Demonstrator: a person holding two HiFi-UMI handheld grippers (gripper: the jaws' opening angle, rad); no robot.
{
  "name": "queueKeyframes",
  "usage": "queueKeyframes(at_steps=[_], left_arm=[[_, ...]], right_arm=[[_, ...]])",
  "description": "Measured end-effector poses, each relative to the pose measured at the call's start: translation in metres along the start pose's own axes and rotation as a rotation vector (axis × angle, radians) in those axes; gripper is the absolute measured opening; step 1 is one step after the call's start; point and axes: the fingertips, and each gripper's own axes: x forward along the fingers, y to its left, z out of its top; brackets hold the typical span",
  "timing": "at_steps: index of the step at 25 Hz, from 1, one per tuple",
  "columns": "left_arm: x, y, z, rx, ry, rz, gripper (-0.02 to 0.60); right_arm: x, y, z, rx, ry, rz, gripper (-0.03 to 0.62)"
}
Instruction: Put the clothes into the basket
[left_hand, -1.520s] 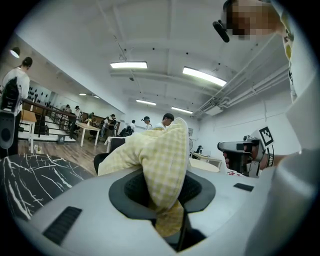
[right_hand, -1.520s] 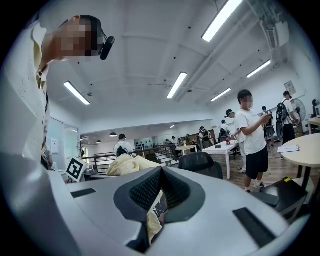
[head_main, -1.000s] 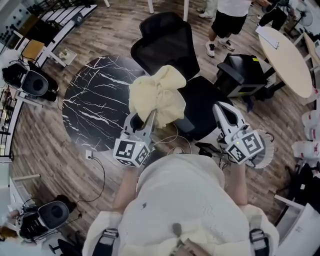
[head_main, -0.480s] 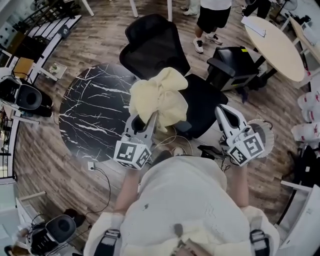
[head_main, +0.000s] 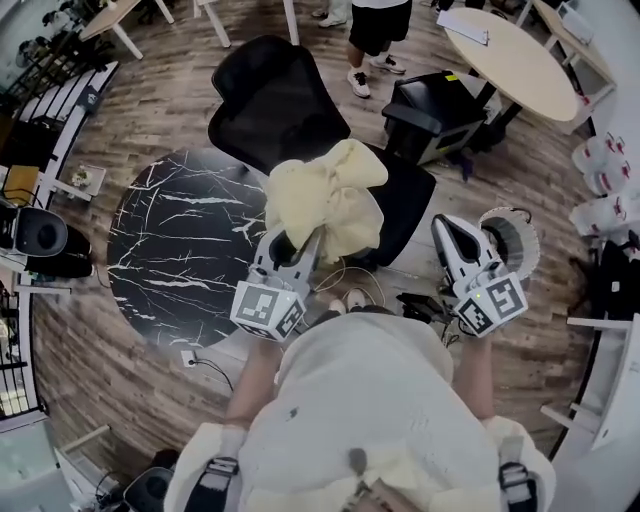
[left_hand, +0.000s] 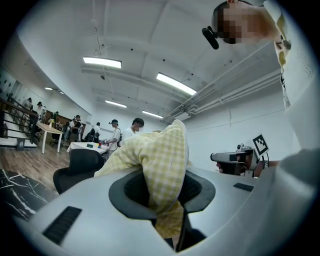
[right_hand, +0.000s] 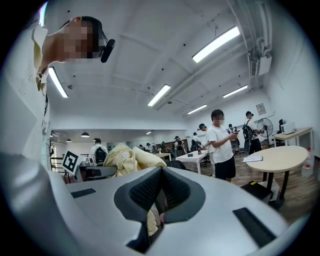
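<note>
Jaws of left gripper (head_main: 300, 240) clamped on cloth (head_main: 330, 195), held level at 12 o'clock above chair (head_main: 270, 100), presumably for carrying to basket; right gripper (head_main: 446, 226) jaws together, empty.

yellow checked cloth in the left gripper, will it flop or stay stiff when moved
Probably floppy: the yellow cloth bunches and droops in folds beyond the left gripper. Likely light, since one pinch holds it all.

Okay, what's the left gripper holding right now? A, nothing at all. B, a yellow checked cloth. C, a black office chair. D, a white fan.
B: in the left gripper view the yellow checked cloth is pinched between the jaws of the left gripper.
</note>
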Motion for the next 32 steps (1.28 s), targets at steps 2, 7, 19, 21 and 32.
queueKeyframes(at_steps=[2,7,19,21,32], left_arm=[[0.005,-0.004,-0.004,0.002,0.011,-0.043,0.124],[0.012,-0.019,-0.018,0.001,0.028,-0.129,0.124],[0.049,-0.084,-0.042,-0.006,0.09,-0.32,0.124],[0.058,-0.098,-0.045,-0.006,0.101,-0.345,0.124],[0.128,-0.22,-0.078,-0.015,0.17,-0.442,0.124]], right_arm=[[-0.009,0.0,-0.002,0.001,-0.007,-0.042,0.008],[-0.034,0.0,-0.017,0.011,-0.017,-0.131,0.008],[-0.113,-0.028,-0.025,0.05,-0.045,-0.344,0.008],[-0.13,-0.038,-0.024,0.053,-0.05,-0.378,0.008],[-0.254,-0.114,-0.035,0.107,-0.04,-0.521,0.009]])
